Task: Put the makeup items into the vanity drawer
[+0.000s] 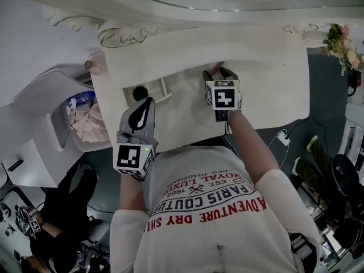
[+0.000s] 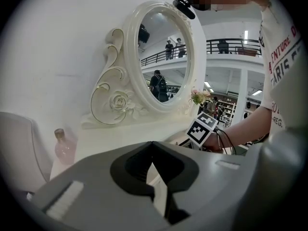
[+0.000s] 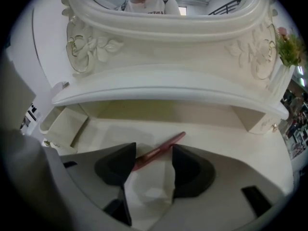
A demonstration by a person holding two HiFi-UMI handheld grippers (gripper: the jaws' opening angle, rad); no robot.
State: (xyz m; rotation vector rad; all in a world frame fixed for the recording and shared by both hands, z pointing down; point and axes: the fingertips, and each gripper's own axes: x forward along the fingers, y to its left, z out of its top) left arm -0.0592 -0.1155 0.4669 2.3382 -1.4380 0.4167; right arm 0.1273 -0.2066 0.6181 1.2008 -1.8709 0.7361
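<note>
Toward the back edge of the vanity top (image 1: 273,67), just under the curved shelf (image 3: 163,88), a slim pinkish-red makeup pencil (image 3: 168,144) lies flat and not yet picked up, so I judge the task early or midway: the drawer (image 3: 61,123) stands open near the left edge, a plain cream box, while the right gripper (image 3: 153,152) hangs over the pencil with its tongs spread either side, pads not pressing it. The left gripper (image 2: 154,146) has its tongs pressed together on nothing. A rounded pink bottle (image 2: 62,148) (glassy, with a brownish cap) waits at the back left corner. The mirror frame (image 2: 115,105) is glossy cream, carved in roses and scrolls with a thin gilt line
</note>
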